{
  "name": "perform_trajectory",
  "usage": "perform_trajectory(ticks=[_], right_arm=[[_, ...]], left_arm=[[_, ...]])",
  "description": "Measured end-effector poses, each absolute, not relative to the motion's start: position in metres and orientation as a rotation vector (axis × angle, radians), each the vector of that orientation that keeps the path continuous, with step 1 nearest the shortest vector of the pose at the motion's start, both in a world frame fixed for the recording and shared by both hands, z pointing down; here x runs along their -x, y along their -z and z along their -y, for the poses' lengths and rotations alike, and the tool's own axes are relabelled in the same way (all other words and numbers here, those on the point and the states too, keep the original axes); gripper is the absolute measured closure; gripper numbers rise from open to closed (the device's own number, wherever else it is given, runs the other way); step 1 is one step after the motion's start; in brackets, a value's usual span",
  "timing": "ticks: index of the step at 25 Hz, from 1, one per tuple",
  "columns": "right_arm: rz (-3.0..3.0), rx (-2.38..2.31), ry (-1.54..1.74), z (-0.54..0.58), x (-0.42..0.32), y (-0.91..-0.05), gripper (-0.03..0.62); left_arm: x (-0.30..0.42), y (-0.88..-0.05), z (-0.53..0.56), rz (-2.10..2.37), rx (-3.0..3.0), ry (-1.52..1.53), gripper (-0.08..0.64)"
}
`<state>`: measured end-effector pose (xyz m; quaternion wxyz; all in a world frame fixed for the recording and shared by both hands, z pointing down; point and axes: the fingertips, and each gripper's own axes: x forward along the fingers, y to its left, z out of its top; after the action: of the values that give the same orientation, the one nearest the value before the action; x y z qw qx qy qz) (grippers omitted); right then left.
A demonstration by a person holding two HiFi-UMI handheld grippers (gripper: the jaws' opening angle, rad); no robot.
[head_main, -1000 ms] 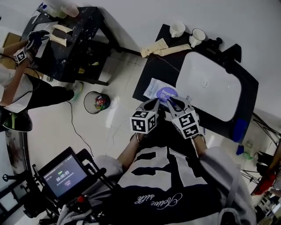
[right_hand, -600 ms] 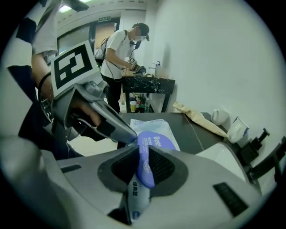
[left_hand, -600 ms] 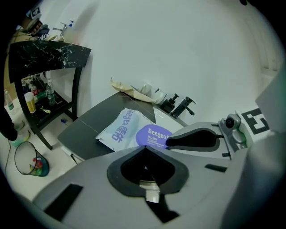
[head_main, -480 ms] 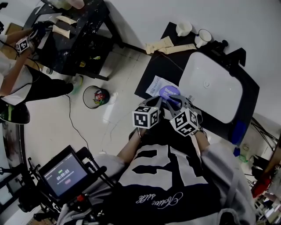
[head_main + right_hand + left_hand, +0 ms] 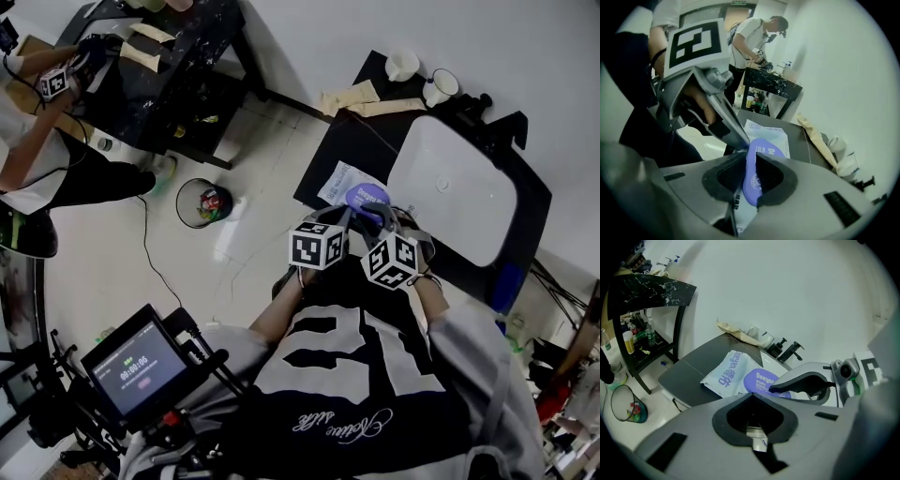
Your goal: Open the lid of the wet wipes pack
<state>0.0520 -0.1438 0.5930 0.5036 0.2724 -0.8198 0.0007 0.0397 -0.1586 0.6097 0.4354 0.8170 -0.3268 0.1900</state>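
The right gripper (image 5: pixel 751 157) has its jaws closed on the purple lid (image 5: pixel 754 180) of the wet wipes pack (image 5: pixel 342 183), the lid standing edge-on between the pads. The left gripper (image 5: pixel 751 397) has its jaws together, with a pale strip of the pack pinched between them. In the head view the pack lies on the black counter (image 5: pixel 347 150) at 12 o'clock from both grippers. The white sink (image 5: pixel 450 187) is at the pack's 3 o'clock.

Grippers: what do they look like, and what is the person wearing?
The left gripper and right gripper are grey with curved jaws. Each carries a white cube with black square markers. The person wears a black shirt with white print and pale grey sleeves.
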Motion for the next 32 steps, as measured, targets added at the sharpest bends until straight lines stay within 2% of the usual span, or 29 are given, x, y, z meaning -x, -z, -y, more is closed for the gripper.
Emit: perform_trajectory(ticks=[4,8,32], right_arm=[[1.916,-0.639,0.111,0.144,-0.053,-0.6,0.538],[1.965,-0.712,-0.044,0.149,-0.056,-0.599,0.531],[2.045,-0.734,-0.105,0.152,-0.059,-0.594,0.531]], left_arm=[[-0.042,-0.614,0.159,0.804,-2.055,-0.484,0.561],[-0.045,-0.617,0.16,0.788,-2.101,-0.521,0.561],[-0.048,-0.619,0.159,0.758,-2.159,-0.566,0.561]])
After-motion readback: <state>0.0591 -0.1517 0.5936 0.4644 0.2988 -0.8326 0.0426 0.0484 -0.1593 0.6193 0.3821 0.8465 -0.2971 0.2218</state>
